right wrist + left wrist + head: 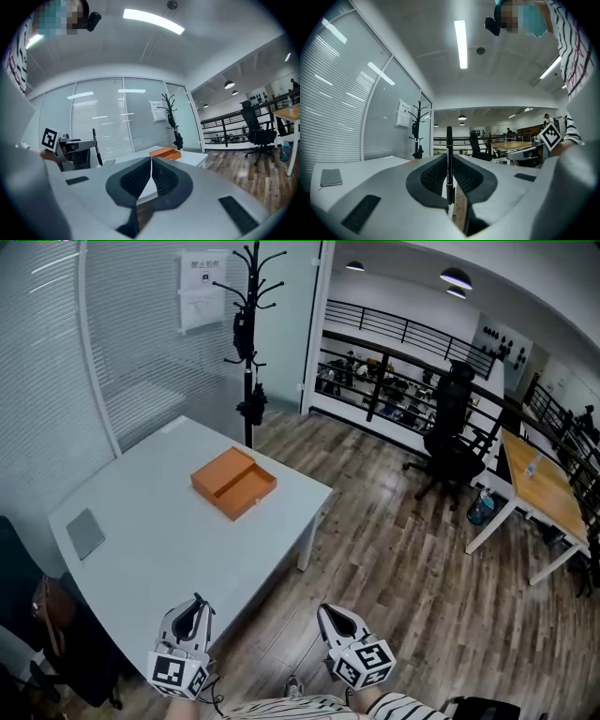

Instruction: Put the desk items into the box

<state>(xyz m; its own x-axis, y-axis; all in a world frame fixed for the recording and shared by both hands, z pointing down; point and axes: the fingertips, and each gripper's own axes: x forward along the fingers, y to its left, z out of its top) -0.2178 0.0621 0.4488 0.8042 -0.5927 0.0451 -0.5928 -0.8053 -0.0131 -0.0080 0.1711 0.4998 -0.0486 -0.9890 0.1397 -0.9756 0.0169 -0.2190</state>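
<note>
A black pen (449, 136) is being clamped upright by the left gripper (449, 157), jaws closed against it; its lower end is being hidden among the pads. In the head view the pen is too thin to be made out. The right gripper (151, 161) is being held with jaws pressed together, tip against tip, empty. The orange box (234, 484) is being seen open on the white desk (159, 549); in the right gripper view its inside is being hidden by its own wall. Both grippers are being held well apart from the box, on its near side. A grey pad (85, 532) is being seen well left of the box. Striped sleeves (309, 706) are being cut off at the lower edge.
</note>
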